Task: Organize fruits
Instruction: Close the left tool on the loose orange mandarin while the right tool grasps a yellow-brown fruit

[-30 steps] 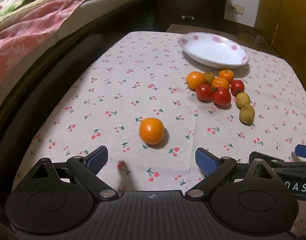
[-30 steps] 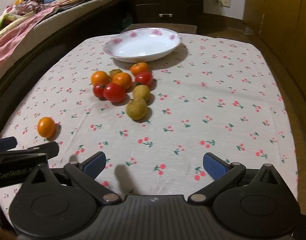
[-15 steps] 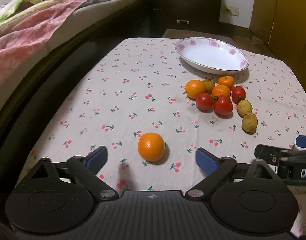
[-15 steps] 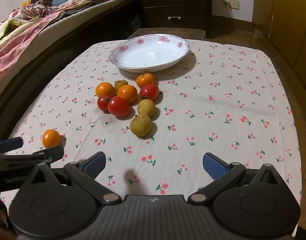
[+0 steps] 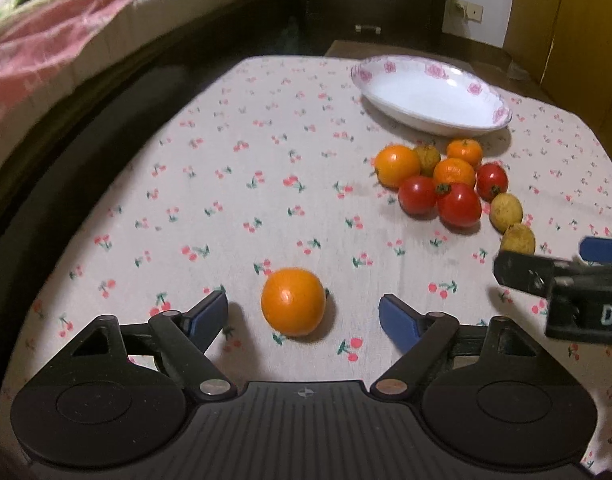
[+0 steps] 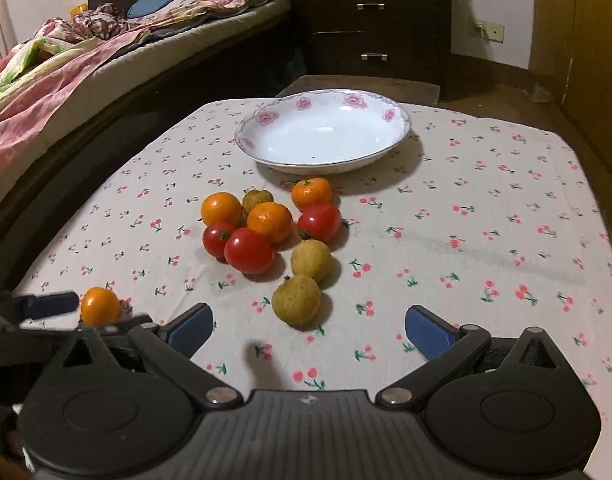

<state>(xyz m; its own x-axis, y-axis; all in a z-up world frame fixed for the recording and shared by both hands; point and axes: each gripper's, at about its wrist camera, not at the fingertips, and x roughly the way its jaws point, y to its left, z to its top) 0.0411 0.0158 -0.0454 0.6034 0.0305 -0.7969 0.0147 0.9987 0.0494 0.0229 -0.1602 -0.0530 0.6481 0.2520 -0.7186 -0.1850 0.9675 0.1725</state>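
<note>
A lone orange (image 5: 293, 301) lies on the cherry-print tablecloth between the blue pads of my open left gripper (image 5: 303, 316), not gripped; it also shows in the right wrist view (image 6: 99, 306). A cluster of oranges (image 6: 269, 222), red tomatoes (image 6: 249, 251) and yellow-green fruits (image 6: 296, 300) lies in front of an empty white floral bowl (image 6: 265, 118). My right gripper (image 6: 309, 330) is open and empty, with the nearest yellow-green fruit just ahead of its pads. The right gripper's fingers (image 5: 522, 274) show at the right edge of the left wrist view.
The table (image 6: 486, 208) is covered by the cloth. A bed with pink bedding (image 6: 65, 72) runs along the left. A dark dresser (image 6: 370, 28) stands behind the table. Wooden doors (image 6: 586, 40) are at the right.
Both grippers have moved forward. The lone orange now sits between the left gripper's pads. The fruit cluster is closer to the right gripper.
</note>
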